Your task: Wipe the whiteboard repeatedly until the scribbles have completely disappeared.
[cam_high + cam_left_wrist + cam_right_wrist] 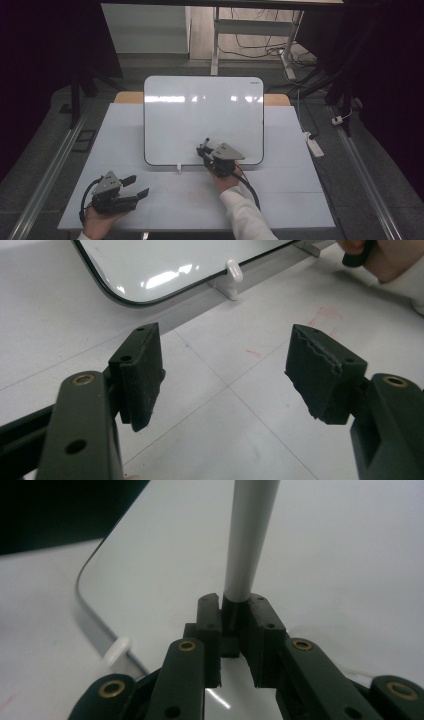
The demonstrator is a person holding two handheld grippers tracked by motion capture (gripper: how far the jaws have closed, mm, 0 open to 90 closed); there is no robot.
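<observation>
A whiteboard (200, 115) stands tilted on the pale table (280, 200), its face blank and glossy. My right gripper (206, 149) is at the board's lower edge, right of centre, shut on a pale-barrelled marker (247, 540) that rises from between its jaws over the board (325, 555). In the high view the marker (204, 144) shows as a short dark stub against the board. My left gripper (136, 186) rests at the front left of the table, held by a hand. Its jaws stand wide apart over bare table (225, 355), with nothing between them.
A small white clip (178, 168) holds the board's bottom edge. A white power strip (314, 144) and its cables lie beyond the table's right side. Faint red marks (325, 315) show on the table. Desk legs (216, 45) stand behind the board.
</observation>
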